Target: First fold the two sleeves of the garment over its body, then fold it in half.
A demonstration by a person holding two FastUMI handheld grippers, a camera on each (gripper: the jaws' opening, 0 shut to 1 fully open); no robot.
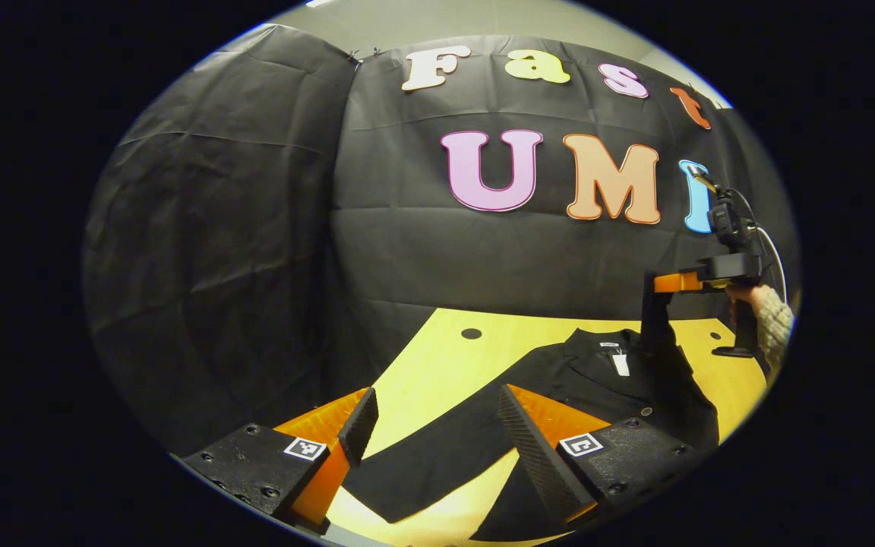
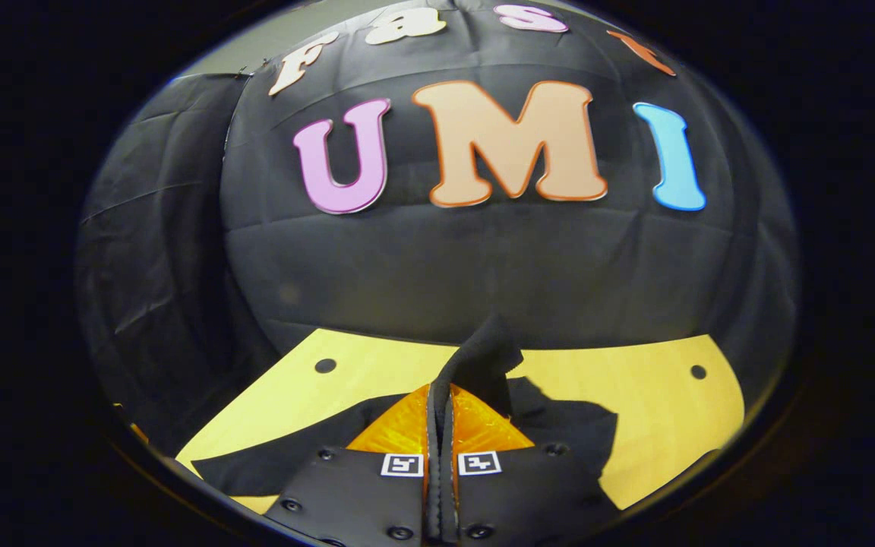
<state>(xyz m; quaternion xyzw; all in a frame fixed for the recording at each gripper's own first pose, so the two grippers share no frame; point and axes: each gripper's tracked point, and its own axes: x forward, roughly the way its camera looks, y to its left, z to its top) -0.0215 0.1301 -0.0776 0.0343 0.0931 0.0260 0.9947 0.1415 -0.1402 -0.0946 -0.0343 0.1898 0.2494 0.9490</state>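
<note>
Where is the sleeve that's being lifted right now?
In the left gripper view, the lifted sleeve hangs at far right from the right gripper, above the black garment on the yellow table. The right gripper view shows it pinched between that gripper's fingers.

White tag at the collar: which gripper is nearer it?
Right. The right gripper holds a sleeve up just beside the white tag; the left gripper hangs open, farther off.

A yellow wooden desk (image 1: 437, 365), pierced by small dark round holes (image 1: 471, 333) near its far edge, stands against the creased black cloth wall (image 1: 240, 228) behind.
</note>
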